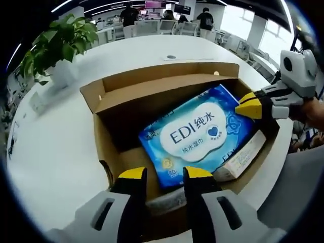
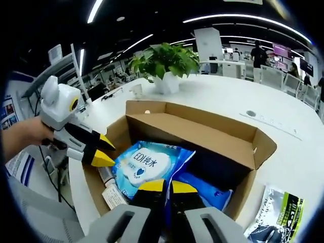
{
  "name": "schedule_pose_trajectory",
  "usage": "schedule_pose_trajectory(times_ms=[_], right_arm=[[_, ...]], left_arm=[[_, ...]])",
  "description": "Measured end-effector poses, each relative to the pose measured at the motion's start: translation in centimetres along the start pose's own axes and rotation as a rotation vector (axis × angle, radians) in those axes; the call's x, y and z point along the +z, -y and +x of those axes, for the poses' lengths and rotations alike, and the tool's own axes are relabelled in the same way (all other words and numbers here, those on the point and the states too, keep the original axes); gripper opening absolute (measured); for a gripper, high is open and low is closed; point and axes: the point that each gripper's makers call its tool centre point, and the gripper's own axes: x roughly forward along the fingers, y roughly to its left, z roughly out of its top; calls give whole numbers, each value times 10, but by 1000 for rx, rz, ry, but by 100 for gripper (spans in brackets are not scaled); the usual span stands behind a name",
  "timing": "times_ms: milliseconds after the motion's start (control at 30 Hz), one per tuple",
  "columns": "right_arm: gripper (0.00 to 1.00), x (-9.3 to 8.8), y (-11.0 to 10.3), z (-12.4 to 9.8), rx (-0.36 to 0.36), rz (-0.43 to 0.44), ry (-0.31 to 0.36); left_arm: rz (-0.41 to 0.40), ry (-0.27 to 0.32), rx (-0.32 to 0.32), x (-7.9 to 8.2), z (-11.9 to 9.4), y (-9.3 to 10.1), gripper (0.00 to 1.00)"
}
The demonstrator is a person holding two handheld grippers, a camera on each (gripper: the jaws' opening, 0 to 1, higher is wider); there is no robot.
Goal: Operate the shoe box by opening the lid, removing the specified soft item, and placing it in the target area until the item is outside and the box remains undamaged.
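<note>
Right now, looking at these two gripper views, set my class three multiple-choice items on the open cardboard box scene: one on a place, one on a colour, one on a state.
1. Where is the potted plant?
A. On the white table beyond the cardboard box
B. Inside the box
C. On the floor

2. What colour is the wet-wipes pack, mainly?
A. Red
B. Blue
C. Green

3. What state are the box's flaps in?
A. Taped shut
B. Torn off
C. Folded open, contents showing

Answers:
1. A: in the right gripper view the plant stands on the tabletop behind the box.
2. B: the pack is blue with a white label patch.
3. C: the flaps stand open, and the pack lies inside with the left gripper and right gripper at the box.
</note>
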Motion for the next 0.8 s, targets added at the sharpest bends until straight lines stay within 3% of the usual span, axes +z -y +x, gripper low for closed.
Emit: schedule_pose_trajectory(times_ms=[200, 467, 800], right_arm=[[0, -4, 2, -2, -7, -42, -18], [0, -6, 3, -2, -5, -45, -27], [0, -8, 9, -4, -8, -31, -34]], left_arm=[[7, -19, 14, -1, 6, -3, 15], [12, -41, 3, -1, 12, 0, 19], [30, -72, -9, -3, 27, 6, 15]])
